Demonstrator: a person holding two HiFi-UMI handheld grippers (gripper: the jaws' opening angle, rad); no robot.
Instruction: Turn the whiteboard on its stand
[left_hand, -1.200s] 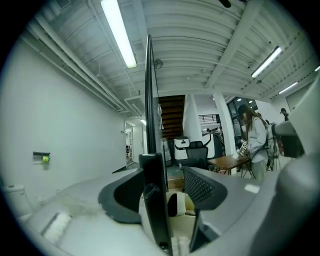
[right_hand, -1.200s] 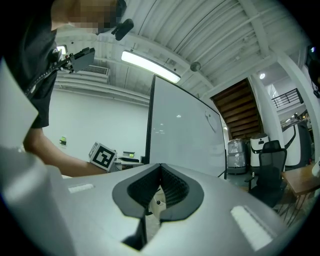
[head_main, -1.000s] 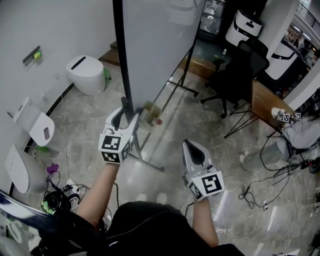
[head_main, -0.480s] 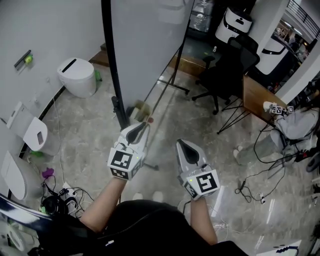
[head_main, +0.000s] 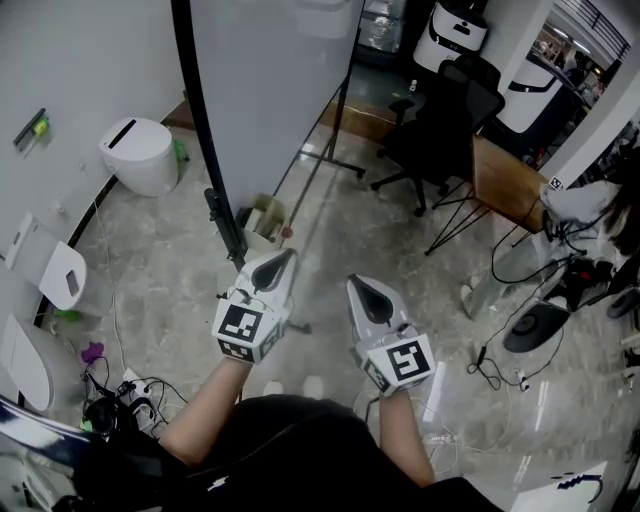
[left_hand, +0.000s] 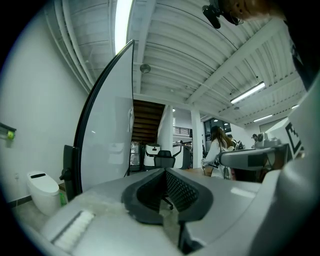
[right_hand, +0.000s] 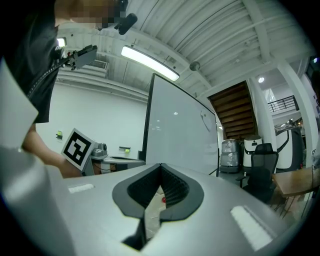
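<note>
The whiteboard (head_main: 270, 90) stands ahead of me, a tall white panel in a black frame (head_main: 197, 130), on a stand whose foot (head_main: 300, 327) rests on the floor. In the left gripper view the whiteboard (left_hand: 107, 135) rises at the left. The right gripper view has the whiteboard (right_hand: 180, 135) straight ahead. My left gripper (head_main: 289, 256) is shut and empty, just short of the frame's lower end. My right gripper (head_main: 353, 284) is shut with nothing in it, beside the left one and off the board.
A black office chair (head_main: 440, 110) and a wooden desk (head_main: 500, 180) stand at the right behind the board. A white bin (head_main: 140, 155) sits by the left wall. Cables lie on the marble floor at right (head_main: 500, 370) and lower left (head_main: 110, 385).
My left gripper has let go of the board's black frame, pulled back toward me and shut. The right gripper stayed shut and shifted slightly left. The board has swung to the left in view.
</note>
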